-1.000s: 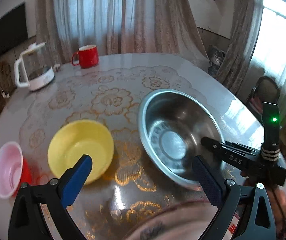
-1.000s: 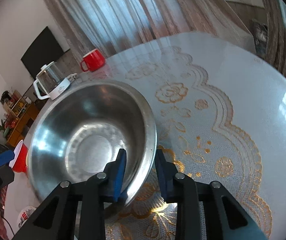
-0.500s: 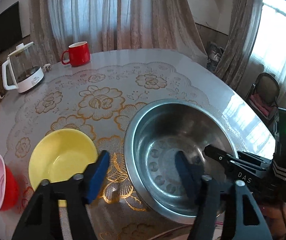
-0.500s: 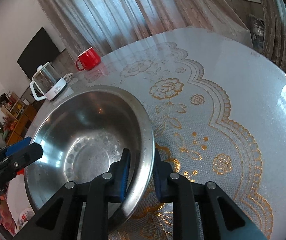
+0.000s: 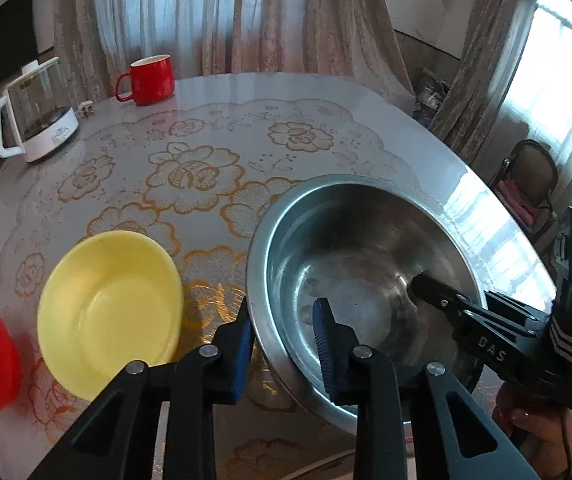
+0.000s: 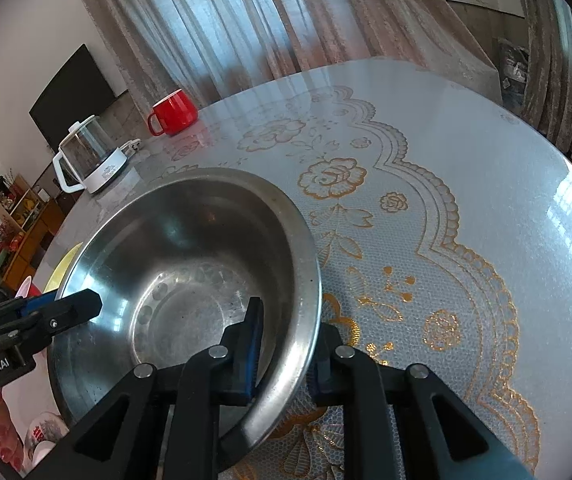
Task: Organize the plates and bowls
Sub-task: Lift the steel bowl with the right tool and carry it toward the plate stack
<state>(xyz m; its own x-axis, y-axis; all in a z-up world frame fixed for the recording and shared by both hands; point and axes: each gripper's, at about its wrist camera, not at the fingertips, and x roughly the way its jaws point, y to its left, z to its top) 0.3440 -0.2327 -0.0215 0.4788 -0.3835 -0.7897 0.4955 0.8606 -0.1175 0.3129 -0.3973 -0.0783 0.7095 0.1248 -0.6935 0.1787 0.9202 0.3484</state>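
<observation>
Steel bowl (image 5: pixel 366 264) gripped by both grippers on its rim, over a round table (image 5: pixel 326 96).

Left gripper (image 5: pixel 281 344) and right gripper (image 6: pixel 286 340) each pinch opposite rim edges; glossy gold-flowered lace cloth (image 6: pixel 426 240), pale curtains (image 5: pixel 205 20) behind, yellow bowl (image 5: pixel 109 312) nearby.

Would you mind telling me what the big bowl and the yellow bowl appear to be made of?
The big bowl looks like stainless steel: silvery, with bright reflections and a thin rolled rim, its polish dulled and speckled inside. The yellow bowl is probably plastic or melamine: uniform opaque color with a soft, satin sheen and no sharp reflections.
</observation>
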